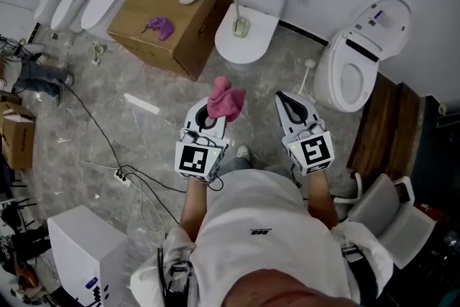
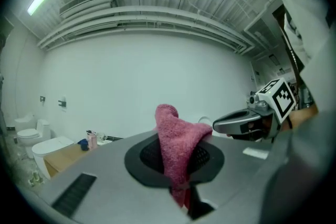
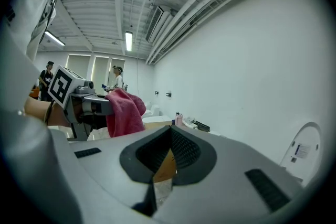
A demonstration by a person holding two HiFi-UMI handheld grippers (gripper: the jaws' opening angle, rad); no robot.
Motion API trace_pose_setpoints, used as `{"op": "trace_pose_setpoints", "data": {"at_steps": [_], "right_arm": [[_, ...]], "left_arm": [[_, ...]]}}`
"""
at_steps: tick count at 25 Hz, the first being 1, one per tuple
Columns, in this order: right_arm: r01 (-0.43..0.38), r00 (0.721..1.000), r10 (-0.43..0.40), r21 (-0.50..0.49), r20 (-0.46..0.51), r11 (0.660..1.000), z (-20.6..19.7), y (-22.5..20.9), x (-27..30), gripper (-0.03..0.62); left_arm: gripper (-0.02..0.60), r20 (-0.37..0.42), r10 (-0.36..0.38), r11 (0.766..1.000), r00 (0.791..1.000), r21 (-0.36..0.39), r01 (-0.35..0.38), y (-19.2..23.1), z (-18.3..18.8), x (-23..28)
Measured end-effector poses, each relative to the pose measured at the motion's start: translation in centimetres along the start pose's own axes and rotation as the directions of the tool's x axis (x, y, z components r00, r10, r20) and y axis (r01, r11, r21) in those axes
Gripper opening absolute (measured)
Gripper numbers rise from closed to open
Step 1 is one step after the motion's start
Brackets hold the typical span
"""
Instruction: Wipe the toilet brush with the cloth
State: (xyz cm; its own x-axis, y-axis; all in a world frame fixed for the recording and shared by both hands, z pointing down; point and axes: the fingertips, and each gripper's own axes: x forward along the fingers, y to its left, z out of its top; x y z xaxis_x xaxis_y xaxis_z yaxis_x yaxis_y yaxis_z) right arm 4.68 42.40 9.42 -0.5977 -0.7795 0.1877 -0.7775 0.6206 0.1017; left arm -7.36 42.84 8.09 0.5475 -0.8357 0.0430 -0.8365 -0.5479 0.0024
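pose: both forearms forward | left claw point(image 1: 214, 111) pinching cloth point(image 1: 227, 98) | right claw point(image 1: 287, 101) closed, empty

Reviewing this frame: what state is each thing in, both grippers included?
left gripper, shut on the pink cloth.
right gripper, shut, empty.
pink cloth, bunched, clamped.
toilet brush, untouched, on the middle toilet's closed lid.
right-hand toilet, lid raised.

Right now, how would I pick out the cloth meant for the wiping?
Start at the white closed-lid toilet in the middle of the head view and come down to the person's left gripper. The crumpled pink terry cloth sticks up from its shut jaws. Unlike the purple crumpled item lying on the brown cardboard box, it is pink and gripped.
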Motion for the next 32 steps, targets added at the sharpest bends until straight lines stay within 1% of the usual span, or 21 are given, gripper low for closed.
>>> {"op": "trace_pose_setpoints", "data": {"at_steps": [4,8,12,16,21,27,32], "right_arm": [[0.014,1.000,-0.014,-0.017,-0.007,1.000,0.2,-0.8,2.7,-0.005],[0.002,1.000,-0.002,-0.007,-0.018,1.000,-0.1,-1.6,4.2,-0.005],[0.014,1.000,-0.015,-0.017,-0.019,1.000,-0.4,-3.7,6.2,-0.005],[0.001,1.000,-0.001,-0.008,-0.030,1.000,-0.9,-5.5,8.3,-0.005],[-0.024,0.999,0.025,0.020,-0.038,1.000,-1.7,-9.1,11.5,-0.006],[-0.051,0.997,0.053,0.035,-0.055,0.998,-2.9,-14.1,16.0,-0.005],[-0.093,0.992,0.098,0.055,-0.084,0.994,-4.6,-18.7,19.9,-0.005]], "left_arm": [[0.034,0.002,-0.010,1.000,1.000,0.001,0.010,2.4,-0.1,1.7],[0.034,0.013,0.006,1.000,1.000,-0.031,-0.005,3.7,-0.3,3.3],[0.034,0.001,0.005,1.000,1.000,-0.016,-0.005,5.0,-0.9,5.8],[0.034,-0.017,0.008,1.000,1.000,-0.013,-0.008,6.1,-1.7,8.4],[0.034,-0.033,0.027,0.999,0.999,-0.025,-0.028,7.6,-2.4,12.9],[0.034,-0.043,0.052,0.994,0.998,-0.097,-0.056,10.1,-3.6,19.0],[0.034,-0.074,0.087,0.990,0.993,-0.107,-0.095,11.9,-4.9,24.1]]}}
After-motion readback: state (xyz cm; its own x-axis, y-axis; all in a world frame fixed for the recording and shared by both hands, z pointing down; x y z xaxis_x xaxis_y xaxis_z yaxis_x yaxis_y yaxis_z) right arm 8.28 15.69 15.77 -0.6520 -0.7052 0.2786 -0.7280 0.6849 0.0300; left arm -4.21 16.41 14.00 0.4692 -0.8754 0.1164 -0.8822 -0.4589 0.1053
